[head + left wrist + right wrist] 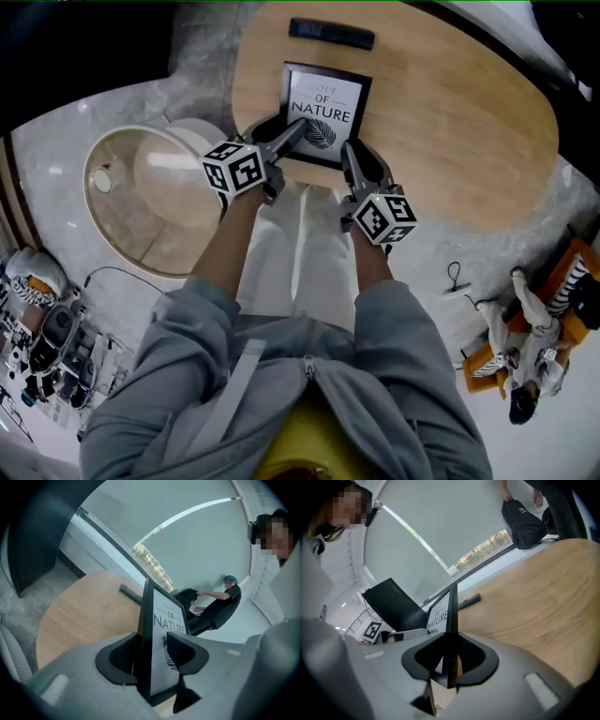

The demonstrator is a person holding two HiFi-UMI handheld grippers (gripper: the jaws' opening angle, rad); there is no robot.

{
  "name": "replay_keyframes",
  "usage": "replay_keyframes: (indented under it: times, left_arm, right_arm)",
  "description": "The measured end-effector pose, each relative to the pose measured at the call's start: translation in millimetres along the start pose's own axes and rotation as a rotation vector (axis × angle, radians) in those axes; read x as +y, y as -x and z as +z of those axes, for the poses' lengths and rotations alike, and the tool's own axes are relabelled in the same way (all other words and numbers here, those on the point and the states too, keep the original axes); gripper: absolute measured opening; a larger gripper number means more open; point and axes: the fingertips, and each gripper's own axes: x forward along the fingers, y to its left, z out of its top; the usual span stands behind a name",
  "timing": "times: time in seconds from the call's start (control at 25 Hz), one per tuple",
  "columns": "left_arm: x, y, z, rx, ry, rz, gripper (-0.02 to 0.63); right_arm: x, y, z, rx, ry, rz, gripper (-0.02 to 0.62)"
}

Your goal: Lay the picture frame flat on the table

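One picture frame (325, 112) and one slim black remote-like bar (331, 33) are on the single oval wooden worktop (469, 122). One round pale side table (122, 225) stands beside it. There are two grippers, each bearing one marker cube: one left gripper (281, 133), its fingers (187, 651) closing with the picture frame between them, and one right gripper (361, 159).

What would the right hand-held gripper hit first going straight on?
The black picture frame already pinched in the right hand-held gripper; beyond it, probably the slim black bar on the wooden table.
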Motion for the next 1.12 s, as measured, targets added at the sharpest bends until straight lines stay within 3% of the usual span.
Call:
replay_keyframes:
  times: [0.16,0.52,0.88,1.12]
  left_arm:
    - [-0.2,0.8,-0.6,0.003,-0.008,0.036,0.202]
    - [3.4,-0.9,1.8,0.061,-0.121,0.067,0.184]
    - [26.8,-13.1,-15.5,0.119,-0.039,0.167,0.187]
    - [37.5,-22.5,-17.2,0.190,-0.062,0.259,0.195]
  right_arm:
    - [-1.1,1.1,0.5,-0.002,-0.015,-0.009,0.074]
    - [-11.2,-6.4,-9.9,0.005,-0.098,-0.023,0.075]
    - [-33.6,-23.8,-22.2,0.101,-0.134,-0.080,0.077]
    - [-44.5,-34.2,-22.0,0.134,-0.193,-0.142,0.077]
